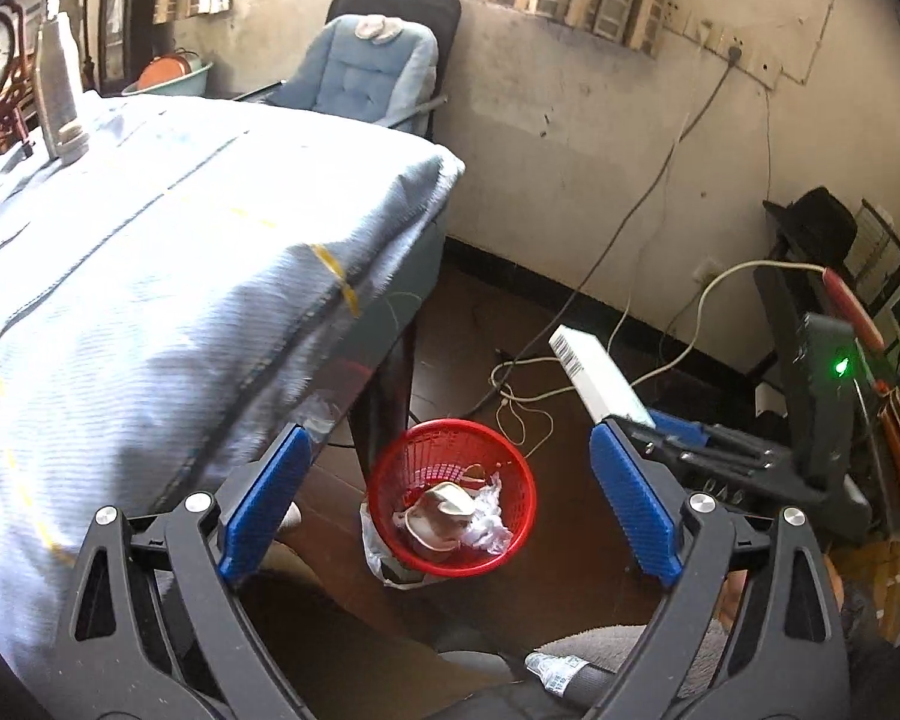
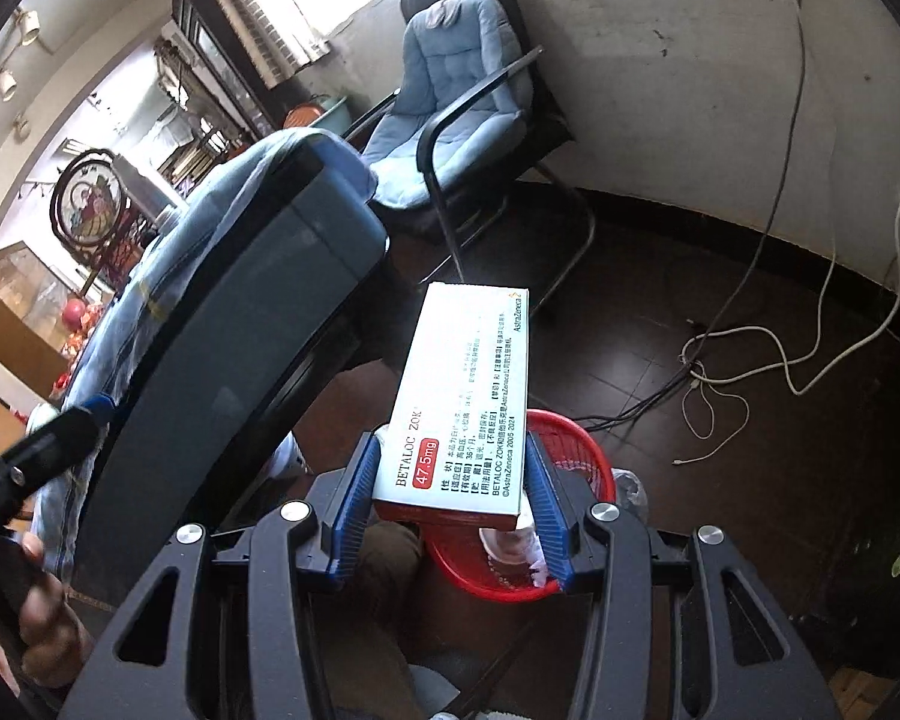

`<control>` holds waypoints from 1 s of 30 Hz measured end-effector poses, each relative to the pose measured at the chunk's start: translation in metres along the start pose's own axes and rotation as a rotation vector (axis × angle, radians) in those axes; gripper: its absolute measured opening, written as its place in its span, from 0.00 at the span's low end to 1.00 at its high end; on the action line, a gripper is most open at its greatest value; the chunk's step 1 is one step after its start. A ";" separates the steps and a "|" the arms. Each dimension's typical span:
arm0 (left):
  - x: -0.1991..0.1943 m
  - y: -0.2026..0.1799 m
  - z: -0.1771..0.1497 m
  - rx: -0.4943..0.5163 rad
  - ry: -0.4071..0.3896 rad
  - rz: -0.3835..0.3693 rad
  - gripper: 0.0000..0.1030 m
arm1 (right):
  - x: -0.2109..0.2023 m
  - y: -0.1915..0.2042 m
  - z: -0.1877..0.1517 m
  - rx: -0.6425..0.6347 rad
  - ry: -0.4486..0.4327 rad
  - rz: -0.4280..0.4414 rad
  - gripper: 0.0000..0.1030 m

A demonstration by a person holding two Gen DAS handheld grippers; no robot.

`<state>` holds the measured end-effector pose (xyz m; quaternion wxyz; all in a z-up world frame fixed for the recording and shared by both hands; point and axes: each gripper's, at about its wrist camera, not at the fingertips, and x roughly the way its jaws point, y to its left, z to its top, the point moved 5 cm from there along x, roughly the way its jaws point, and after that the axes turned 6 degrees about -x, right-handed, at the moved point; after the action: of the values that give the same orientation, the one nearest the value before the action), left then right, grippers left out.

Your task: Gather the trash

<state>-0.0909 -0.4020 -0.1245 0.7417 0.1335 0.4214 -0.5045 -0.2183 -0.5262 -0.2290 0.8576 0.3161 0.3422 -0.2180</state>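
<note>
One box is what I carry now: my right gripper (image 2: 453,501) is clamped on the near end of a white medicine box (image 2: 465,396), which juts forward and up from the blue pads. Below and beyond it sits the red basket (image 2: 576,450) on the dark floor, already holding crumpled tissue (image 1: 489,525) and a pale cup-like scrap I cannot identify. My left gripper (image 1: 450,483) hangs spread wide with nothing in it, looking down on the same basket beside the table (image 1: 150,276) with its pale blue cloth.

My worry is the drop. In the right wrist view the box's far end reaches past the basket's back rim, so I judge that letting go here could send it tipping over the edge onto the floor, among the cables (image 2: 750,360). The hold is only on one short end, so a jolt might swing it loose early.

Printing on the box reads "BETALOC ZOK", "47.5mg" in a red patch, and "AstraZeneca"; a barcode shows on its end in the left wrist view.
</note>
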 end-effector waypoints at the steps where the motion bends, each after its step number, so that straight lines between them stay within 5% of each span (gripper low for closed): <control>1: -0.002 0.002 0.000 -0.004 -0.005 0.001 0.89 | 0.001 0.001 0.001 -0.002 0.005 0.003 0.46; 12: -0.007 0.014 0.000 -0.035 -0.011 0.021 0.89 | 0.032 0.007 -0.008 -0.021 0.082 0.018 0.47; 15: -0.008 0.016 0.000 -0.036 -0.012 0.025 0.89 | 0.041 0.006 -0.009 -0.007 0.097 0.015 0.55; 30: -0.013 0.016 0.002 -0.030 -0.030 0.039 0.89 | 0.021 -0.006 -0.006 0.010 0.042 -0.014 0.55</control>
<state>-0.0780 -0.3885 -0.1171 0.7595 0.1232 0.4151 -0.4855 -0.2101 -0.5296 -0.2497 0.8471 0.3224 0.3611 -0.2192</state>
